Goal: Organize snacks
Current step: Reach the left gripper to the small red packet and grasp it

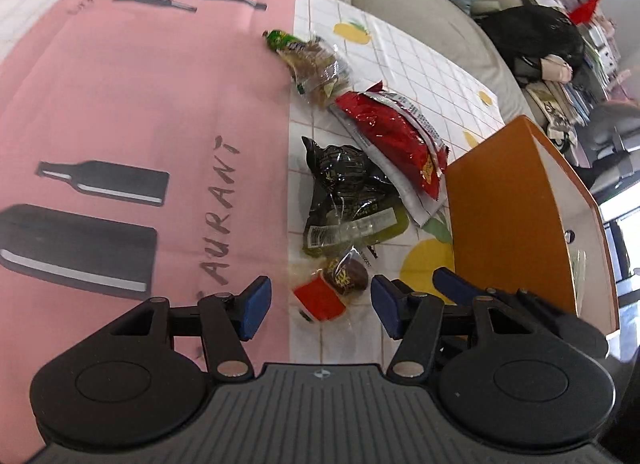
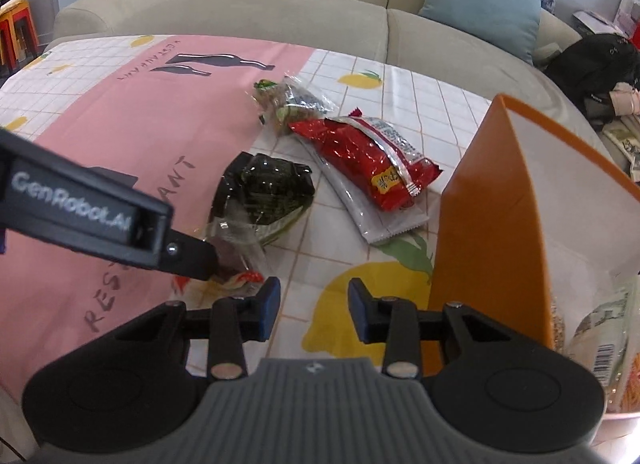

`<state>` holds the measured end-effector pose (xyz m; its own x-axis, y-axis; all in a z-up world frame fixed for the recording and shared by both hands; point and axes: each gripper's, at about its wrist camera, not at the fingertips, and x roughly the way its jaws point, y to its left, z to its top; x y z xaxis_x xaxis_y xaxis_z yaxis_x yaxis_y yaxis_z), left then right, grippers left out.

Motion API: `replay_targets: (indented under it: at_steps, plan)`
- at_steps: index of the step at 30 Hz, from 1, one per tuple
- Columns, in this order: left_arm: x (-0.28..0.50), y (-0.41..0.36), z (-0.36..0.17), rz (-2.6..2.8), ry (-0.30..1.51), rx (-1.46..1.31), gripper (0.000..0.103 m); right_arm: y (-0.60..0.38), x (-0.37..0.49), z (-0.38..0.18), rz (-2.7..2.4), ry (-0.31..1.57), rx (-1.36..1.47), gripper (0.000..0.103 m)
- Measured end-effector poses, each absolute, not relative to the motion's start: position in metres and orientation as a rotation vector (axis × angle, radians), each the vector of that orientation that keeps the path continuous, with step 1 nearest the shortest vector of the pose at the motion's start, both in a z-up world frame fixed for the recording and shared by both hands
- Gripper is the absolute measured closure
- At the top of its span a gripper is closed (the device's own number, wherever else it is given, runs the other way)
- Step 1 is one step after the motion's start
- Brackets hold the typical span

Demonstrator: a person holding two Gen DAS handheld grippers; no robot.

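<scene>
Nearest: small clear-wrapped snack with red label and dark round top (image 1: 330, 292), on lemon-print tablecloth (image 1: 424, 59) beside orange box (image 1: 508, 199). Straddled by left gripper (image 1: 320, 306), pads spread, not touching. Right gripper (image 2: 313, 314) half-parted, empty. Lower squarely; pinch wrapper body, not loose film, then lift boxward.

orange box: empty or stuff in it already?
Not empty. The right wrist view shows packets lying inside the orange box, by its white inner wall.
</scene>
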<state>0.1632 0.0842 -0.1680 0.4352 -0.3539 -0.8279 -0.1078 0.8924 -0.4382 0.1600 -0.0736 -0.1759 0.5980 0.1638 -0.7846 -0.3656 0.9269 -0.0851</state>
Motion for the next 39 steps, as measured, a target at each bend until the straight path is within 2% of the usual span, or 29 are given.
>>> replay_targets:
  at_steps: [10, 13, 17, 19, 23, 26, 35, 39]
  plan:
    - [0.174, 0.074, -0.176, -0.151, 1.129, -0.497, 0.041, -0.073, 0.17, -0.186, 0.348, 0.877, -0.218, 0.067]
    - [0.176, 0.075, -0.176, -0.132, 1.131, -0.553, 0.034, -0.073, 0.17, -0.189, 0.364, 0.878, -0.205, 0.067]
    - [0.181, 0.07, -0.176, -0.082, 1.118, -0.559, 0.033, -0.07, 0.171, -0.192, 0.375, 0.889, -0.208, 0.067]
    - [0.182, 0.07, -0.177, -0.057, 1.107, -0.573, 0.037, -0.069, 0.171, -0.194, 0.379, 0.896, -0.203, 0.067]
    - [0.185, 0.068, -0.177, -0.057, 1.097, -0.559, 0.055, -0.071, 0.171, -0.195, 0.378, 0.901, -0.199, 0.067]
    - [0.182, 0.066, -0.176, -0.068, 1.092, -0.55, 0.061, -0.072, 0.172, -0.195, 0.377, 0.902, -0.198, 0.067]
    - [0.168, 0.094, -0.15, -0.032, 1.028, -0.488, 0.064, -0.074, 0.17, -0.18, 0.385, 0.86, -0.176, 0.066]
    - [0.169, 0.114, -0.14, 0.03, 0.99, -0.457, 0.064, -0.068, 0.173, -0.166, 0.39, 0.788, -0.17, 0.061]
